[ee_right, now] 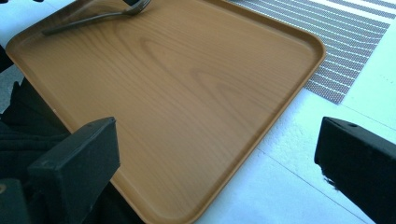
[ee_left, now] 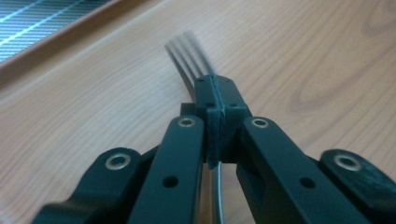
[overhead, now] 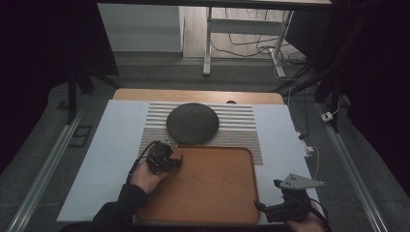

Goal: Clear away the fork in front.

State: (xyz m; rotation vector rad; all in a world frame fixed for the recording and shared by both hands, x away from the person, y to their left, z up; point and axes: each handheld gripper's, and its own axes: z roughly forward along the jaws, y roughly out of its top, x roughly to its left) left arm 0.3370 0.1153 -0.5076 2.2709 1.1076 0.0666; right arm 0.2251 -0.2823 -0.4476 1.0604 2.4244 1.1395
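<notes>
A metal fork (ee_left: 186, 55) sticks out past the pads of my left gripper (ee_left: 215, 95), which is shut on it near the neck, with the tines pointing away over the wood. That gripper (overhead: 169, 162) hovers low over the near-left corner of a brown wooden tray (overhead: 217, 193). In the right gripper view the fork (ee_right: 88, 19) lies close above the tray's far corner; whether it touches the wood I cannot tell. My right gripper (overhead: 261, 209) sits at the tray's front right corner, open (ee_right: 217, 144), with nothing between its fingers.
A dark round plate (overhead: 192, 123) rests on a striped placemat (overhead: 239, 126) just behind the tray. A white sheet (overhead: 116, 145) covers the table on both sides. A cable (overhead: 314, 159) runs off the table's right edge.
</notes>
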